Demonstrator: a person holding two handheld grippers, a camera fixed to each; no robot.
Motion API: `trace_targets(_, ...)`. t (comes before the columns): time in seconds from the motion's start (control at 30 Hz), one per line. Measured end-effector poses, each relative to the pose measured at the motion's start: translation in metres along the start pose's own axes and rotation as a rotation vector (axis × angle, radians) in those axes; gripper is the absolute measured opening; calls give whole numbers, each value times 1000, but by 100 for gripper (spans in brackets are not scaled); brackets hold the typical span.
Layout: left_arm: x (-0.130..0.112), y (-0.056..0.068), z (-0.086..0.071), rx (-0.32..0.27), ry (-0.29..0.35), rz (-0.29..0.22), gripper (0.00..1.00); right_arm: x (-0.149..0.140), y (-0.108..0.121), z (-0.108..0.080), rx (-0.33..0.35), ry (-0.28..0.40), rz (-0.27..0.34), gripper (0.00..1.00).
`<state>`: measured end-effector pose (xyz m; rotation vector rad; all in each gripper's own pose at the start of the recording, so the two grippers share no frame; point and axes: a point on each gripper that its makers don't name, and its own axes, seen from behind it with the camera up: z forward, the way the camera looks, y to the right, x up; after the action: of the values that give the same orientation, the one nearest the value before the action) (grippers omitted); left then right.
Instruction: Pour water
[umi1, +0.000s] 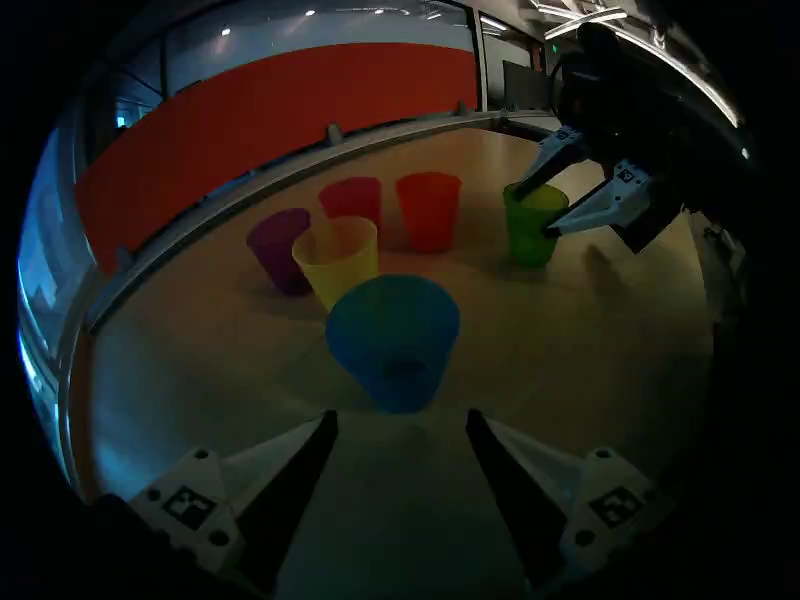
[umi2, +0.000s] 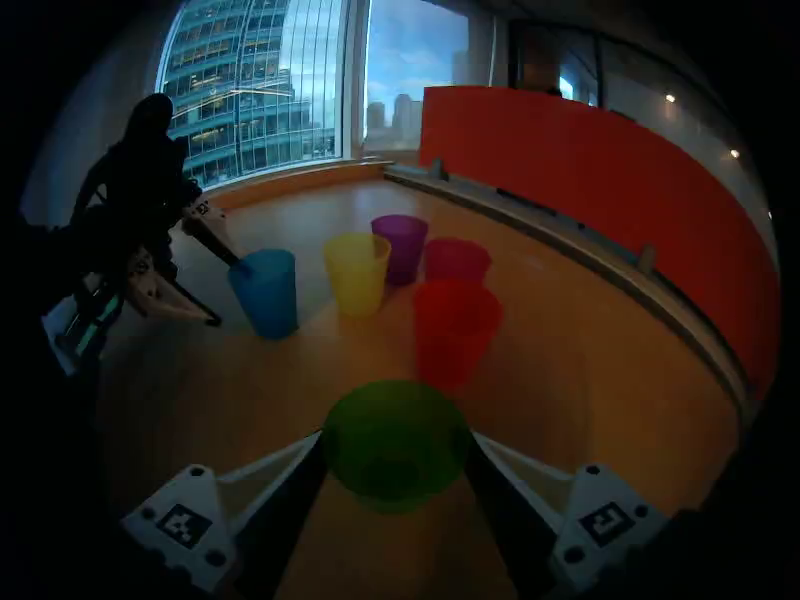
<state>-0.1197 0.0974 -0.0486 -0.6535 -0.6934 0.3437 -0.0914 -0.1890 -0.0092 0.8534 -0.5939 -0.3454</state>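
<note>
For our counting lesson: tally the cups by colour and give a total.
blue cup: 1
yellow cup: 1
purple cup: 1
pink cup: 1
red cup: 1
green cup: 1
Total: 6

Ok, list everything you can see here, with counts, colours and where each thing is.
Translucent plastic cups: six, clustered on the table: blue cup, yellow cup, purple cup, pink cup, red cup, green cup.
Wooden table: one, light brown, under the cups.
Wall panel: one, red-orange, behind the table.
Windows: several panes, clear glass, beyond the table's far edge.
Left tool: one, white-fingered, open, blue cup just ahead.
Right tool: one, white-fingered, open, straddling the green cup.
</note>
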Motion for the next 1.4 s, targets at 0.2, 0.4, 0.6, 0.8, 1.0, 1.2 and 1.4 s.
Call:
trace_targets(0.2, -1, 2, 1, -8, -1, -1, 96, -3, 0, -1, -2, -3, 2, 92)
trace_targets(0.4, 0, 4, 2, -14, -3, 1, 96, -4, 1, -2, -3, -4, 5, 93)
trace_targets(0.6, 1, 6, 1, -18, -1, -3, 96, -6, 1, -3, -12, -8, -1, 96)
trace_targets(0.8, 3, 4, -3, -6, 4, -8, 96, -10, 3, -7, -31, -16, 2, 100)
trace_targets(1.0, 5, 3, -8, 8, 19, -22, 96, -11, 2, -16, -40, -3, 15, 100)
trace_targets(1.2, 5, 1, -17, 28, 39, -50, 96, -18, 4, -30, -67, 7, 24, 100)
trace_targets(1.4, 6, 1, -26, 51, 63, -74, 96, -23, 4, -47, -89, 29, 50, 100)
